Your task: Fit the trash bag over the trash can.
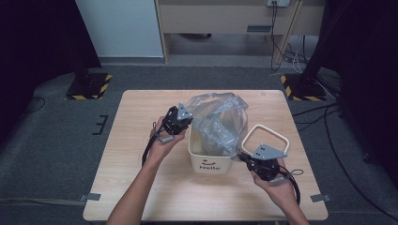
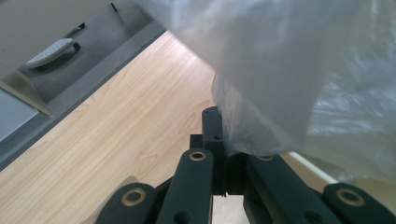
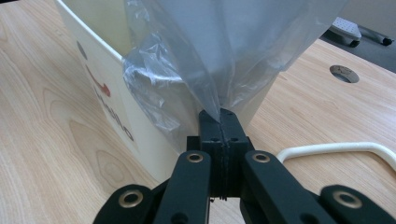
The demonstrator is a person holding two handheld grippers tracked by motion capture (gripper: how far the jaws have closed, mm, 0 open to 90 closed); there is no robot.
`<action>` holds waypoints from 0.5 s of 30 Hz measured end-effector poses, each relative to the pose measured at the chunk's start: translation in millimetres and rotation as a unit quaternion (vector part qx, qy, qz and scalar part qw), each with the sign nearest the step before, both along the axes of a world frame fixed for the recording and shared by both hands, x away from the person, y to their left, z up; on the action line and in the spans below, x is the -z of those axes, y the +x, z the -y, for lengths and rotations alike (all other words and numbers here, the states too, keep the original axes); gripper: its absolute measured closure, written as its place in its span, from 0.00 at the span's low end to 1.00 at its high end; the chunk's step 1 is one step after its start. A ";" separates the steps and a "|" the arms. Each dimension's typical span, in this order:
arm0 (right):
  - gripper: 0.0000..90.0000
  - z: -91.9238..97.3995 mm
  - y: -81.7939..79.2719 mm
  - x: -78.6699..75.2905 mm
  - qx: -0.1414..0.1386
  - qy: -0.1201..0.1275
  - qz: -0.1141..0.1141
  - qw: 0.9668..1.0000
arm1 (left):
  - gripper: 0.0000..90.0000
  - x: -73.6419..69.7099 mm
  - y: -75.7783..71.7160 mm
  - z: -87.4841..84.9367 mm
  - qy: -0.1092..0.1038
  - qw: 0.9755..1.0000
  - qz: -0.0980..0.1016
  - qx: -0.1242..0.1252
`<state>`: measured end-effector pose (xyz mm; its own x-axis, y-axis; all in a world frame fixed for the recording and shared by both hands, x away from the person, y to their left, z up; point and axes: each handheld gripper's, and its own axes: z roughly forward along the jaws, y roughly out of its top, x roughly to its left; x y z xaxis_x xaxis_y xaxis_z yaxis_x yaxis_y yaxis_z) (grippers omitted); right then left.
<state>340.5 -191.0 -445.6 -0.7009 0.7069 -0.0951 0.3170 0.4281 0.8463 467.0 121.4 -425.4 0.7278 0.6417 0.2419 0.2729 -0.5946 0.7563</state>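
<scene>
Clear plastic bag (image 1: pixel 218 123) seated in white bin (image 1: pixel 210 158) at mid-bench (image 1: pixel 141 136), upper part billowing above rim. Left tool (image 1: pixel 184 117) pinching bag edge on far-left side; right tool (image 3: pixel 225 120) pinching film at near-right corner. Opposed grips judged to spread the bag mouth over the rim. Loose handle (image 1: pixel 268 137) lying beside bin.
</scene>
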 end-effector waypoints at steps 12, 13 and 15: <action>1.00 12.0 5.2 -1.3 0.019 -0.010 0.001 1.000 | 1.00 -3.1 -11.0 -4.0 0.031 0.999 0.011 0.013; 1.00 12.3 4.8 -1.3 0.019 -0.009 0.001 1.000 | 1.00 -2.6 -9.7 -4.4 0.024 1.000 0.013 0.008; 1.00 12.9 1.4 -0.9 0.020 -0.007 0.002 1.000 | 1.00 -1.5 -6.2 -4.2 0.011 1.000 0.016 0.002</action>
